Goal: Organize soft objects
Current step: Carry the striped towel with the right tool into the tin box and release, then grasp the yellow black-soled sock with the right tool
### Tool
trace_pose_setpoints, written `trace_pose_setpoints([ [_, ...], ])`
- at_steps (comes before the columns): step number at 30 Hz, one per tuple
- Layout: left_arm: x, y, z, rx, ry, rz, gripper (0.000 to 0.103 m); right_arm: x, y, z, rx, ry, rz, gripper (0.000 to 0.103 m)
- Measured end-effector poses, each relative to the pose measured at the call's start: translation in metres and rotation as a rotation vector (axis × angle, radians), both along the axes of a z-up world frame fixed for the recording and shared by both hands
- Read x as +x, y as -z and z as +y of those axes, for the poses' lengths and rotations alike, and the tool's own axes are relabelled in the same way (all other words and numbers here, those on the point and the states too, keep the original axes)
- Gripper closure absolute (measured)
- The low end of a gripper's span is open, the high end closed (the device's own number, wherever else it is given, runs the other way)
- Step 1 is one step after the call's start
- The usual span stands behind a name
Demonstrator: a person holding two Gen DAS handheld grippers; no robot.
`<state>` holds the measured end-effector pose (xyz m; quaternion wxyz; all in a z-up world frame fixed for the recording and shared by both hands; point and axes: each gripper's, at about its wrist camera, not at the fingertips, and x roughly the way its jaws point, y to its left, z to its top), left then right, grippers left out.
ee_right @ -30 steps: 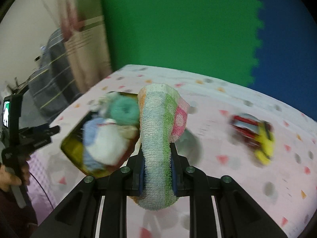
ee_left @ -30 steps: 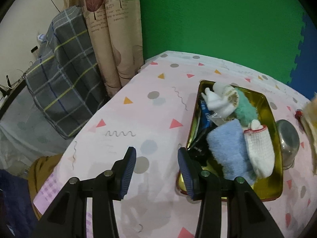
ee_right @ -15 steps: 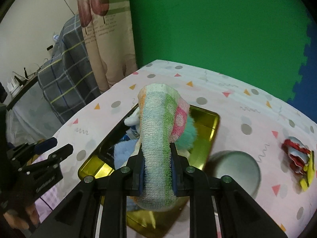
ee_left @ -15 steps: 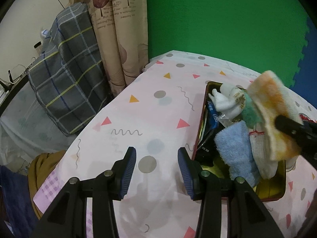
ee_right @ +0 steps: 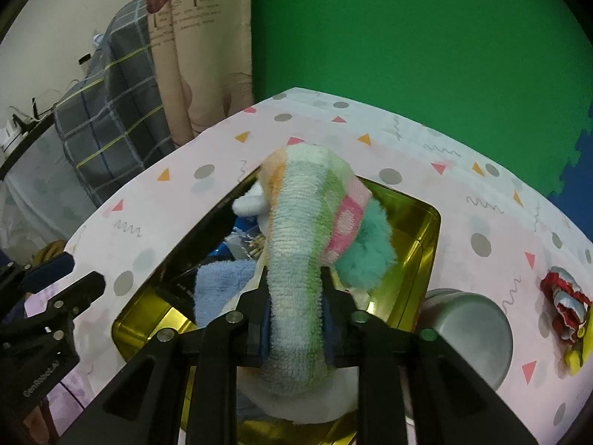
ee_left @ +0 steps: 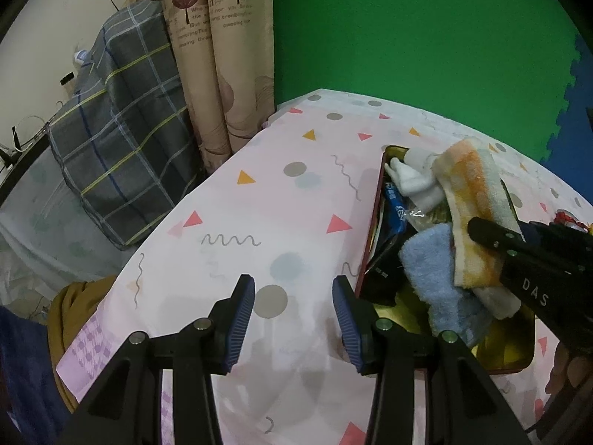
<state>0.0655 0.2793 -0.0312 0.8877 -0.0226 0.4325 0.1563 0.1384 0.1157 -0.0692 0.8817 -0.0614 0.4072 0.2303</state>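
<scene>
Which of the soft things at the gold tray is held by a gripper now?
The striped towel: the right gripper is clamped on it above the tray. The blue cloth and teal puff lie loose inside.

The right gripper (ee_right: 294, 306) is clamped on a striped towel (ee_right: 300, 230), reaching in from the right side. The left gripper (ee_left: 292, 319) hovers with its jaws spread wide, holding nothing.

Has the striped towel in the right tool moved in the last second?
Yes. The rolled pastel striped towel, clamped in the right tool, has travelled from above the bare tablecloth to over the gold metal tray.
</scene>
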Motion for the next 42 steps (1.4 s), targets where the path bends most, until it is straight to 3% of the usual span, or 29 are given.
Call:
trace_pose_setpoints([
  [4, 0.0, 0.0, 0.001, -0.004, -0.007, 0.001, 0.058, -0.007, -0.009, -0.001, 0.014, 0.002, -0.034, 0.046],
  [8, 0.0, 0.0, 0.002, -0.002, -0.009, -0.001, 0.058, -0.015, -0.021, -0.008, 0.038, -0.007, -0.042, 0.044],
  [11, 0.0, 0.001, 0.002, -0.002, -0.012, 0.001, 0.058, -0.024, -0.033, -0.019, 0.059, -0.007, -0.065, 0.035],
  [18, 0.0, 0.003, 0.007, -0.006, -0.029, 0.004, 0.058, -0.049, -0.049, -0.084, 0.083, 0.061, -0.101, 0.034],
  [25, -0.002, 0.0, 0.005, 0.012, -0.026, -0.005, 0.058, -0.042, -0.04, -0.199, 0.005, 0.285, -0.104, 0.033],
  [30, -0.005, -0.007, -0.006, 0.026, 0.001, -0.033, 0.058, -0.025, -0.015, -0.277, -0.03, 0.432, -0.068, 0.033],
  [36, 0.0, -0.013, -0.027, 0.015, 0.058, -0.006, 0.058, -0.003, 0.019, -0.32, -0.021, 0.492, 0.0, 0.033],
  [42, 0.016, -0.025, -0.069, 0.033, 0.16, 0.019, 0.058, 0.02, 0.042, -0.329, -0.001, 0.487, 0.038, 0.033],
])
